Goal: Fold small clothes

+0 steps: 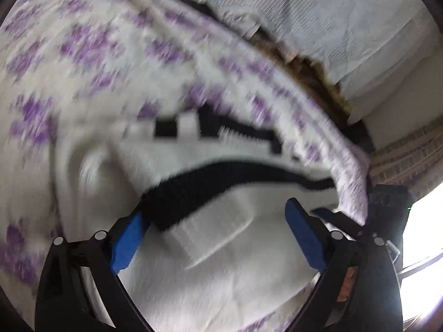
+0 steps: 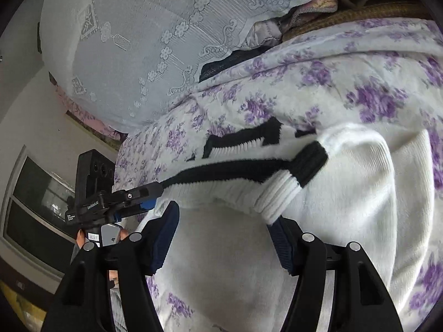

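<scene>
White knit sweater (image 2: 346, 182) – soft, limp; grab ribbed cuff (image 2: 279, 196), frame centre – left gripper (image 1: 218, 232) spread, right gripper (image 2: 221, 238) spread, empty.

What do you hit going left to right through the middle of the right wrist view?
Window → left gripper → white sweater's ribbed cuff → purple-flowered bedsheet.

Sweater (image 2: 346, 207) lay on bedsheet (image 2: 318, 88), cuff (image 2: 279, 193) folded over its body. Lace cover (image 2: 144, 41) behind the sheet. Window (image 2: 33, 207) far left.
</scene>
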